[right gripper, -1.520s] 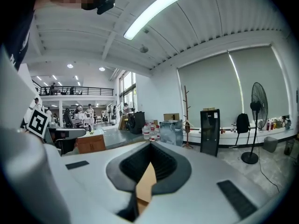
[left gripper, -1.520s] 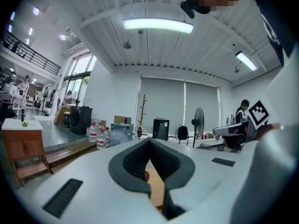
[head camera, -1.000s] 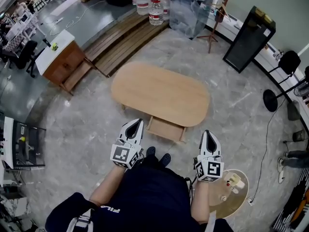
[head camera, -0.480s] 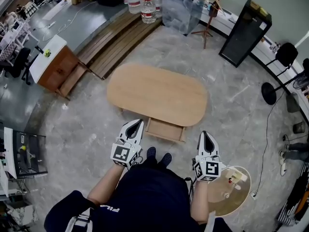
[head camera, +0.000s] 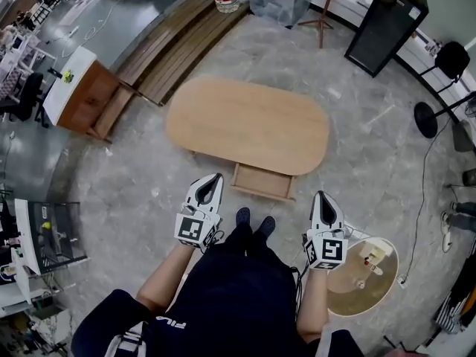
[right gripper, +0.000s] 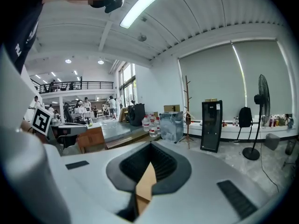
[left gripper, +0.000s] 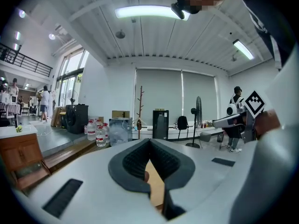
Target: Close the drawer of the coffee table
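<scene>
Head view: drawer (head camera: 262, 182) out | gripper views only: left tool (left gripper: 149, 144), right tool (right gripper: 150, 147) closed

You stand on a grey marble floor (head camera: 119, 199), a white-topped wooden cabinet (head camera: 74, 95) and a black cabinet (head camera: 383, 24) well apart ahead, tube lights (left gripper: 147, 11) on the white ceiling (left gripper: 154, 36)

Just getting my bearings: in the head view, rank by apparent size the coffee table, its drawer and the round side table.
1. coffee table
2. round side table, nearer the camera
3. drawer, only partly out
</scene>
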Motion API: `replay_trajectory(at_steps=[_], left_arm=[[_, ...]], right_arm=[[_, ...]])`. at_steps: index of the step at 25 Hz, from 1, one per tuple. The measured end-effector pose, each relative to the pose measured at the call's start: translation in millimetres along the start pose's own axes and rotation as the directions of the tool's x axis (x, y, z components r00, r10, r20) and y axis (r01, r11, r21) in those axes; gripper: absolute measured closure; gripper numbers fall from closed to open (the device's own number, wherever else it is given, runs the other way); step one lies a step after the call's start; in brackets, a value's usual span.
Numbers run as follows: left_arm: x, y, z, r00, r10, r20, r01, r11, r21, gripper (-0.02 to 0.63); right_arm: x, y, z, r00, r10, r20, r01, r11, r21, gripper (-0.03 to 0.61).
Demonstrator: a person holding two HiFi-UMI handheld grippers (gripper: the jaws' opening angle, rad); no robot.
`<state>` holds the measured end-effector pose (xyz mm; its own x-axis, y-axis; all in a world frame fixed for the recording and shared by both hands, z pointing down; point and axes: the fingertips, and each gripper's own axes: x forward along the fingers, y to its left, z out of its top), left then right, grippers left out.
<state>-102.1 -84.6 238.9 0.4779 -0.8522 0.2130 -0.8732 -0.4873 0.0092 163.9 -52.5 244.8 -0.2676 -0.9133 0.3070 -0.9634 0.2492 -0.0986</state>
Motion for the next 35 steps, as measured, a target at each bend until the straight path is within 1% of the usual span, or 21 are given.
replay_trajectory(at_steps=[4,7,9,11,14,18,21,25,27,30,33,35], left_arm=[[10,3,-28,1.0,0.007,0.013,-0.007,1.0,-0.008,0.588],[21,0,-50,1.0,-0.023,0.009,0.023,1.0,-0.012,0.588],[27,1,-70,0.999,-0.039,-0.007,0.039,0.999,-0.023,0.588],[35,8,-93,0.999,-0.042,-0.032,0.041,0.999,-0.017,0.588],[45,12,-133,0.996,-0.045,-0.073,0.044,0.999,-0.012,0.588],[58,15,-195,0.992,-0.056,-0.116,0.055,0.998,-0.011,0.588],[72,9,-239,0.988,-0.072,-0.138,0.07,0.997,-0.015,0.588],[66,10,-304,0.969,-0.088,-0.232,0.085,0.996,-0.022,0.588],[67,21,-335,0.964,-0.101,-0.246,0.098,0.995,-0.023,0.588],[77,30,-373,0.958,-0.116,-0.261,0.114,0.993,-0.023,0.588],[84,25,-401,0.956,-0.131,-0.263,0.131,0.991,-0.02,0.588],[87,24,-423,0.947,-0.138,-0.29,0.138,0.99,-0.017,0.588]], right_arm=[[13,4,-30,0.999,0.05,0.006,-0.05,0.999,-0.003,0.552],[22,3,-50,0.998,0.059,-0.001,-0.059,0.998,0.003,0.552],[30,3,-65,0.998,0.056,-0.015,-0.056,0.998,0.004,0.552],[42,4,-80,0.998,0.059,-0.024,-0.059,0.998,0.001,0.552],[56,6,-108,0.995,0.095,-0.035,-0.096,0.995,-0.012,0.552],[78,7,-166,0.99,0.13,-0.05,-0.131,0.991,-0.007,0.552],[93,3,-211,0.986,0.146,-0.077,-0.147,0.989,-0.009,0.552],[98,10,-264,0.977,0.158,-0.145,-0.157,0.987,0.017,0.552],[111,19,-287,0.974,0.162,-0.158,-0.162,0.987,0.017,0.552],[130,20,-322,0.972,0.163,-0.169,-0.162,0.987,0.02,0.552],[134,13,-355,0.965,0.162,-0.207,-0.161,0.987,0.025,0.552],[135,7,-377,0.957,0.163,-0.241,-0.165,0.986,0.014,0.552]])
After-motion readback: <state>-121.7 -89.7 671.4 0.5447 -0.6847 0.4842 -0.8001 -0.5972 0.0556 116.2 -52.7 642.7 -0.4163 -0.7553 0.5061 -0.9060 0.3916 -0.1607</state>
